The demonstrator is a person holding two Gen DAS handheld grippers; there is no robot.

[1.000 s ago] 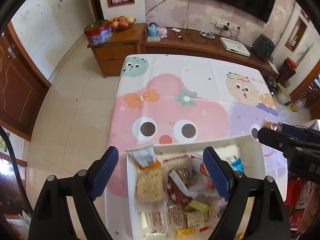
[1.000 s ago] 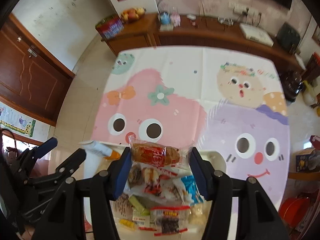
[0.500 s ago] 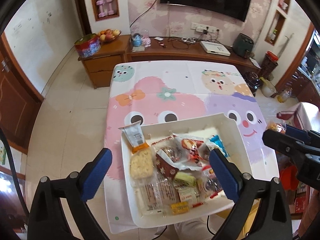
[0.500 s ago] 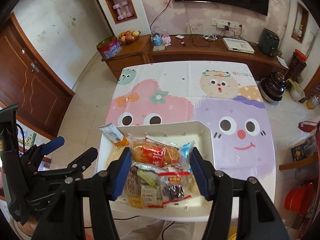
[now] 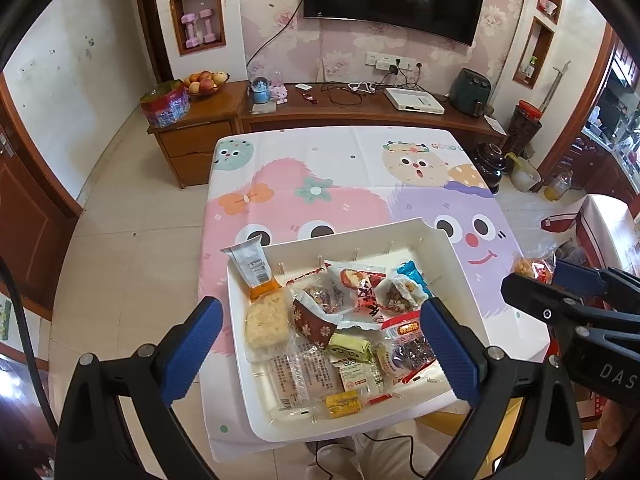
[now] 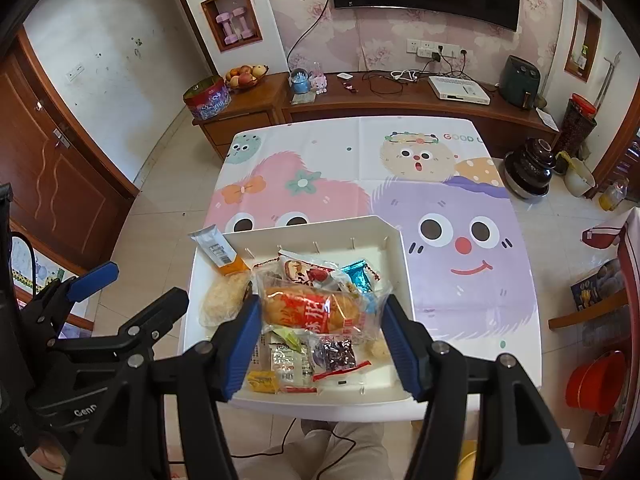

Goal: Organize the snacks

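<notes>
Gripping bread packet (image 6: 316, 312), right tongs (image 6: 320, 332), left tongs (image 5: 320, 344) agape.

We see a white tray (image 5: 468, 280) below and ahead of our left gripper (image 5: 320, 344), heaped with wrapped snacks. A pale rice cracker (image 5: 267, 320) lies just inside the left finger; a grey-and-orange sachet (image 5: 252, 270) leans over the tray's far left rim. A green bar (image 5: 349, 347) and a yellow candy (image 5: 343, 404) sit nearer us. Our right gripper (image 6: 322, 316) holds a clear packet of orange-red bread (image 6: 310, 311) crosswise between its blue pads, raised above the tray's pile.
</notes>
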